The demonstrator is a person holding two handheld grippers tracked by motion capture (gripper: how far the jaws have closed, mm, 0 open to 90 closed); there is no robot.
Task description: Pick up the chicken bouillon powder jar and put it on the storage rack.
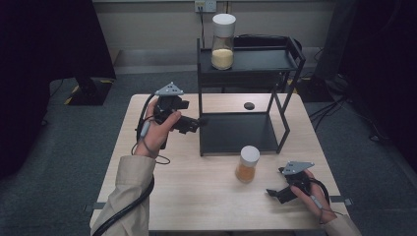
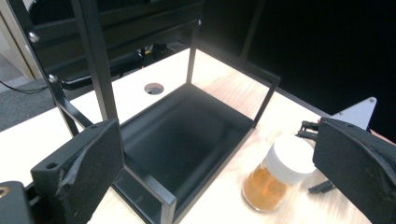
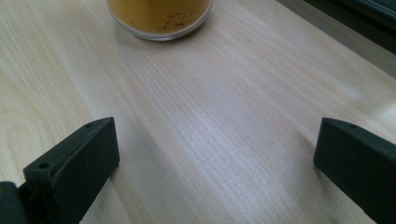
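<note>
A light wooden counter carries a black metal two-tier shelf rack set toward its far side. On the rack's upper shelf, at its left end, a tall clear glass jar with a white cylindrical lid stands upright; its lower part is filled with pale yellow grains, and the upper part is seen to be clear. The lower tray of the rack holds nothing. A small round dark hole is seen in the counter just behind that tray.

A shorter clear jar with a white lid stands upright on the bare counter just in front of the rack's lower tray — apart from it, not touching. It is filled nearly to the lid with orange-brown powder or granules; the exact contents cannot be told. In the right gripper view only its base is shown, resting on the wood.

The left gripper is held above the counter at the rack's left front post, its jaws spread wide and nothing between them. The right gripper is held low over the counter to the right of the shorter jar, near but not touching it — its jaws likewise stand wide apart, with only bare wood between them.
</note>
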